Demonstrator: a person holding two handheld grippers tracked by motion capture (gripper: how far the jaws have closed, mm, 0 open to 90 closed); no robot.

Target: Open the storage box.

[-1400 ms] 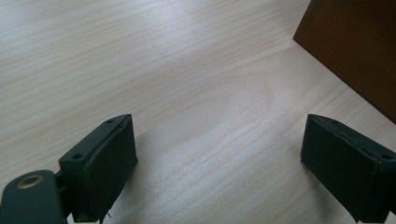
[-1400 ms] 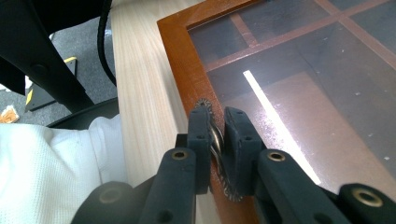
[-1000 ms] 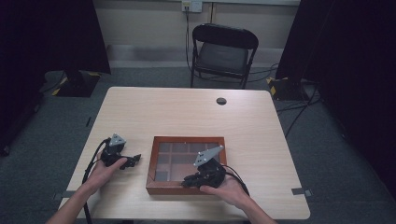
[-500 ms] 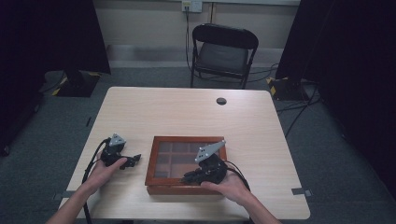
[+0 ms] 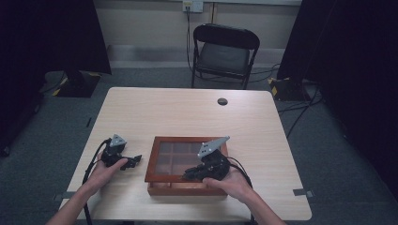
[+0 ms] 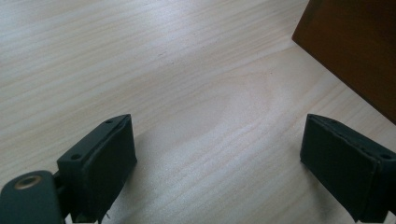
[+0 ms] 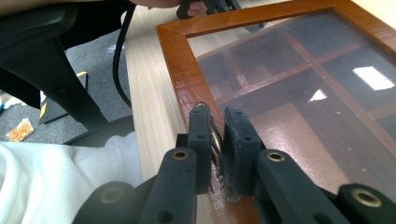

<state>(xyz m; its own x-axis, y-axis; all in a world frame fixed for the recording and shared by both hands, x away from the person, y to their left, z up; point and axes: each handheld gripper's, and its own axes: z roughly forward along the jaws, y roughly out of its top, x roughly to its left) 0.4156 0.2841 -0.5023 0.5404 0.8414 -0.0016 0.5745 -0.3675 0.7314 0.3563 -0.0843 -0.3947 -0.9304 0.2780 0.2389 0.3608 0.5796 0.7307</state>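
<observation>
Glass-lidded wooden box [image 5: 185, 164]: right gripper [image 7: 216, 140] jaws clamp its metal latch [image 7: 215, 135]; left gripper [image 6: 217, 163] jaws spread.

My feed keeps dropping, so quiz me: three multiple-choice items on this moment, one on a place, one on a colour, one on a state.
1. Where is the box?
A. far edge of the table
B. near edge, between the two tongs
C. on the chair

2. What colour is the box's frame?
A. reddish brown
B. white
C. blue

3. How do the right tongs stand?
A. wide open over bare table
B. lying loose, unheld
C. shut on a metal tab at the lid's edge

Answers: B, the high view shows it there, near the person; A, both views show brown wood; C, the right gripper view shows the jaws pinching the metal tab.
</observation>
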